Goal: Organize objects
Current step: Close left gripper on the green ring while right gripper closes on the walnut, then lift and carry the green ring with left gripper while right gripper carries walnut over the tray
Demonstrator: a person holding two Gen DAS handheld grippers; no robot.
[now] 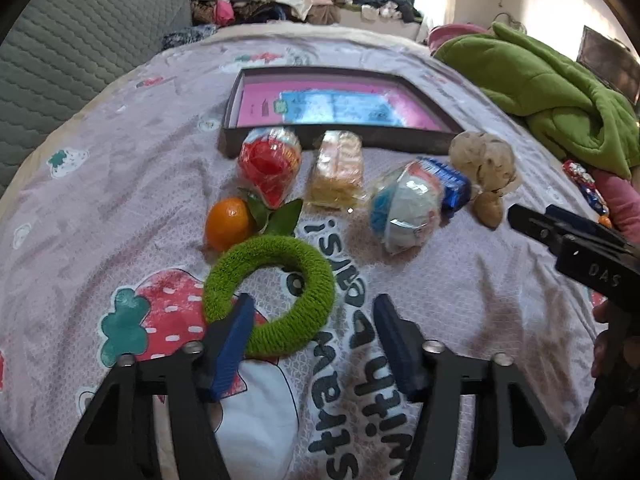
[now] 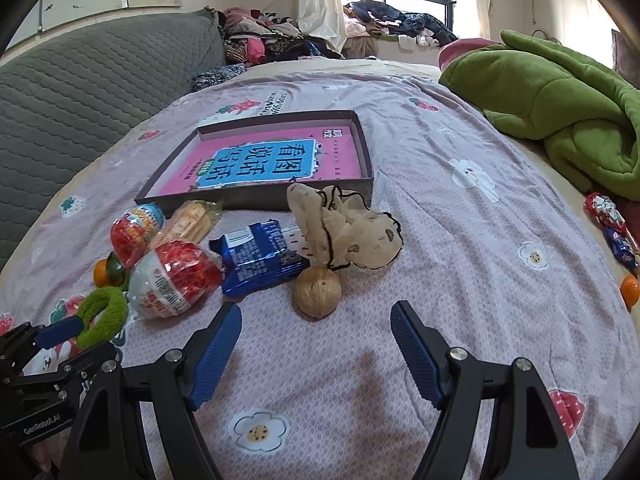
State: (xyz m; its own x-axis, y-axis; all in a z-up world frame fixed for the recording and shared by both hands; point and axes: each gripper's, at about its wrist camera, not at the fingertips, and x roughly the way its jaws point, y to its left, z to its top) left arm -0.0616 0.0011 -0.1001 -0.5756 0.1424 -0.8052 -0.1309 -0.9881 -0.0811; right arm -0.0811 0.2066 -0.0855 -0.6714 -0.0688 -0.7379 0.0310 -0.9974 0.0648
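While I'm looking through the left wrist cam, everything sits on a bed (image 1: 120,184) with a pinkish strawberry-print sheet, a grey quilted headboard (image 1: 80,40) off to the left, a crumpled green blanket (image 1: 552,80) on the right, and piles of clothes by the window at the back. My left gripper (image 1: 314,312) has its jaws spread wide, and the green fuzzy ring (image 1: 268,292) lies flat on the sheet with its near edge between them; the left finger overlaps the ring's rim. Just past it is an orange (image 1: 228,224) with leaves, then a red toy egg (image 1: 270,166), a wafer pack (image 1: 336,170) and a blue-white toy egg (image 1: 404,212) in a loose row in front of the shallow box (image 1: 340,138), whose long side runs left to right.

Over on the right wrist cam, same bed, same blanket. My right gripper (image 2: 316,316) is spread wide too, holding nothing, hovering over bare sheet. A walnut (image 2: 318,292) sits just ahead of the tips, touching a beige drawstring pouch (image 2: 348,228). A blue snack packet (image 2: 260,256) lies beside it, long axis pointing roughly toward the box.
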